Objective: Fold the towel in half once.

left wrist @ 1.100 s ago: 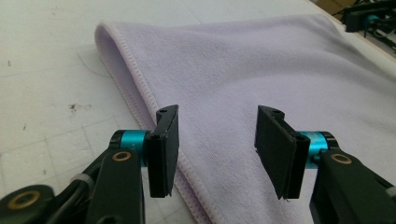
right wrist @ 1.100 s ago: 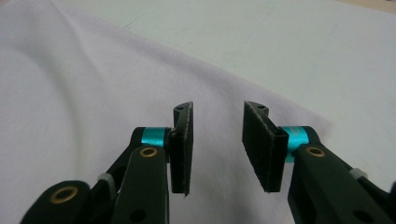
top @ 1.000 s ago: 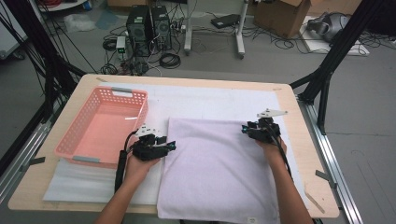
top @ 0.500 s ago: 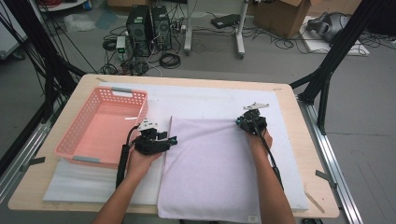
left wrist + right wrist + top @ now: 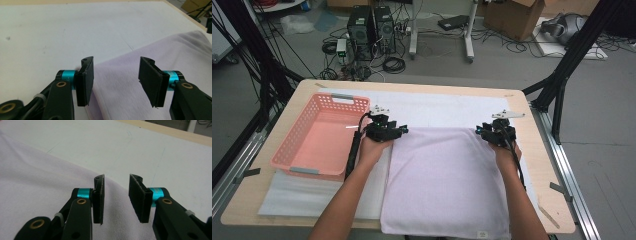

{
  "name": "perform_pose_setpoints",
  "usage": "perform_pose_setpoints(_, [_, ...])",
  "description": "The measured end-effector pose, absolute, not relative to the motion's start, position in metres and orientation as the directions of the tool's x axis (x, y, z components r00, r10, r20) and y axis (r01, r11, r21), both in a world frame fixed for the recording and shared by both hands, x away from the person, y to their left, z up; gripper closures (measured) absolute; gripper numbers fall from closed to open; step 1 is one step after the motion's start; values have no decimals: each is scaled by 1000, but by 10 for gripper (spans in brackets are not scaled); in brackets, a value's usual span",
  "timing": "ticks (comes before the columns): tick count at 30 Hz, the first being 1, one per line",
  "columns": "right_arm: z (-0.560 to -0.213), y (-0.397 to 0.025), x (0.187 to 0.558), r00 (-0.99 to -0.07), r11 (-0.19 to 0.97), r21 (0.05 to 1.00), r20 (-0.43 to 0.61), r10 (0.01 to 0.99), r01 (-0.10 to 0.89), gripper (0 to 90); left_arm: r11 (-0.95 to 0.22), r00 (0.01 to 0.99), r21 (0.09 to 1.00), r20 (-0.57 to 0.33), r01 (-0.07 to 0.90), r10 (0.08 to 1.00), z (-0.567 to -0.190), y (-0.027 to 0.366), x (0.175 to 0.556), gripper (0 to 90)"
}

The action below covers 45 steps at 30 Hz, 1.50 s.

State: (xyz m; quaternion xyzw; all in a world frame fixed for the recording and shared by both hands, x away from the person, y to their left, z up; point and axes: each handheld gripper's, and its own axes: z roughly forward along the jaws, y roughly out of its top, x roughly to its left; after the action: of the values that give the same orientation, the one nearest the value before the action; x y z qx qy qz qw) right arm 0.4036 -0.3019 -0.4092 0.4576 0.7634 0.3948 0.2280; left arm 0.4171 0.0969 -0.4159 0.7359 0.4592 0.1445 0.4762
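Note:
A lavender towel [image 5: 447,175] lies spread flat on a white mat [image 5: 437,107], its near edge hanging over the table's front. My left gripper [image 5: 398,131] sits at the towel's far-left corner. In the left gripper view it [image 5: 116,62] is open, and the towel's edge [image 5: 172,57] runs under the gap between the jaws. My right gripper [image 5: 484,132] rests at the far-right corner. It [image 5: 117,178] is open with a narrower gap, low over the towel's edge [image 5: 37,182]. Neither holds cloth.
An empty pink plastic basket [image 5: 294,150] stands at the table's left, close beside my left hand. The wooden table's right edge [image 5: 544,160] lies just past the right gripper. Black frame poles and cables stand on the floor beyond.
My left gripper has moved away from the person to the towel's far-left corner. The right gripper went left half a second ago and is back at the far-right corner.

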Motion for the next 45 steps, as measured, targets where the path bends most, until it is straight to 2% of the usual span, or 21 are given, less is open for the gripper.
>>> perform_pose_setpoints(5, [-404,-302,393,-501,289,821,-5,866,492,648,-183,581,829,-196,528,790,-415,84,438,493])
perform_pose_setpoints(11, [-408,-313,380,-504,288,822,-1,864,491,648,-295,634,784,-157,547,757,-426,60,453,530])
perform_pose_setpoints(16, [-410,-324,373,-492,270,819,16,871,506,648,-334,634,746,-150,576,759,-440,50,458,530])
perform_pose_setpoints(20, [-412,-330,370,-488,262,822,22,873,506,648,-362,641,747,-109,557,760,-444,46,458,522])
perform_pose_setpoints(22, [-414,-331,369,-487,260,821,25,873,509,648,-385,645,751,-72,537,761,-444,44,457,574])
perform_pose_setpoints(23, [-415,-331,370,-489,261,821,25,872,508,648,-379,651,754,-84,537,754,-444,44,457,642])
perform_pose_setpoints(24, [-415,-331,369,-488,256,819,34,872,514,648,-389,654,755,-69,527,753,-443,42,457,783])
perform_pose_setpoints(25, [-416,-331,369,-489,256,820,33,872,512,649,-404,656,756,-45,516,753,-443,40,456,827])
perform_pose_setpoints(27, [-417,-331,369,-490,257,821,31,871,509,649,-418,645,756,-7,503,764,-440,36,457,851])
perform_pose_setpoints(29, [-417,-331,368,-485,250,821,36,874,512,651,-384,619,776,-10,500,785,-437,36,458,853])
perform_pose_setpoints(31, [-417,-333,368,-470,242,824,33,882,512,652,-344,576,811,11,472,817,-433,38,458,849])
perform_pose_setpoints(32, [-417,-334,368,-462,235,827,34,886,511,652,-329,552,820,19,469,834,-432,39,459,810])
perform_pose_setpoints(33, [-417,-335,368,-453,224,828,41,890,514,651,-312,530,821,13,479,848,-430,41,459,718])
perform_pose_setpoints(34, [-417,-336,369,-448,221,828,40,893,515,648,-291,518,819,-9,495,855,-429,44,459,661])
perform_pose_setpoints(36, [-418,-338,370,-429,208,827,44,902,522,629,-277,513,814,-31,511,858,-429,48,457,594])
perform_pose_setpoints(42, [-428,-345,382,-353,168,810,51,934,562,547,-181,441,799,-115,573,890,-436,63,450,494])
perform_pose_setpoints(45, [-433,-347,393,-338,161,796,57,940,583,519,-175,437,782,-136,598,889,-439,69,447,460])
